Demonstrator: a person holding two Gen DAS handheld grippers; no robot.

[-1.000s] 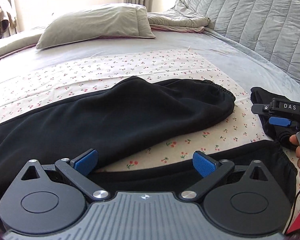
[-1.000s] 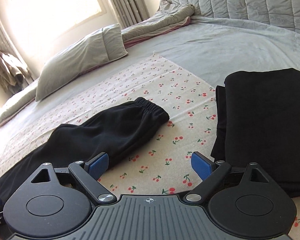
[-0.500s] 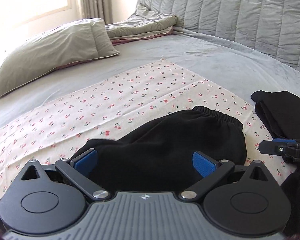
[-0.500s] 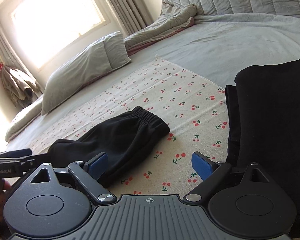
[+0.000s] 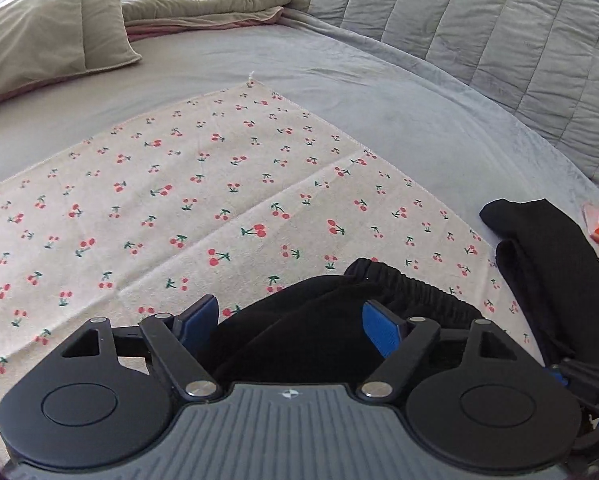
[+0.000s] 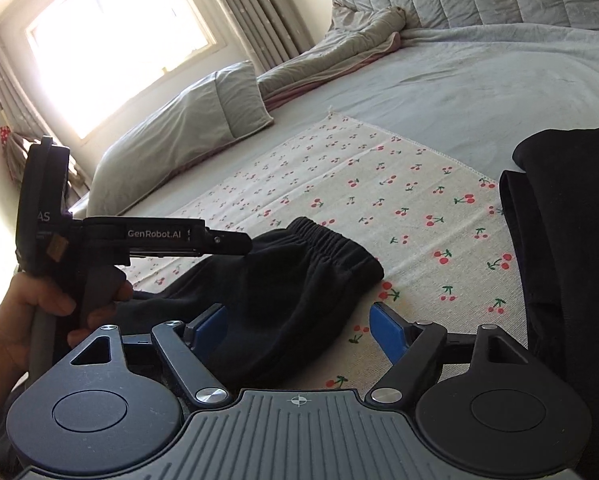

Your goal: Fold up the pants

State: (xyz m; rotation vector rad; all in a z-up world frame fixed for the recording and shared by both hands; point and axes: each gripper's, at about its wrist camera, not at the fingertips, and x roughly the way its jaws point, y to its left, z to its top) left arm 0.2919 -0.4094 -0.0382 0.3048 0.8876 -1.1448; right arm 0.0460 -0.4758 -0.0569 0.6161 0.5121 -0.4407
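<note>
Since a second ago the left hand-held gripper (image 5: 289, 326) has closed in on the black pants (image 6: 299, 280) bunched on the cherry cloth (image 5: 219, 184) — wide, straddling fabric to gather; the right hand-held gripper (image 6: 299, 326) hovers wide.

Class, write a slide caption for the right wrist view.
Open right gripper hovers over black pants on the cherry-print cloth.

Daylight floods in from the window (image 6: 119, 44), which is blown out to white in the right wrist view; glare washes the wall beside it. The bed (image 5: 379, 92) is evenly and softly lit, with faint shadows. The black pants (image 6: 299, 276) lose nearly all fold detail. Both views are sharp, with strong fisheye bending and dark corners at the edges
</note>
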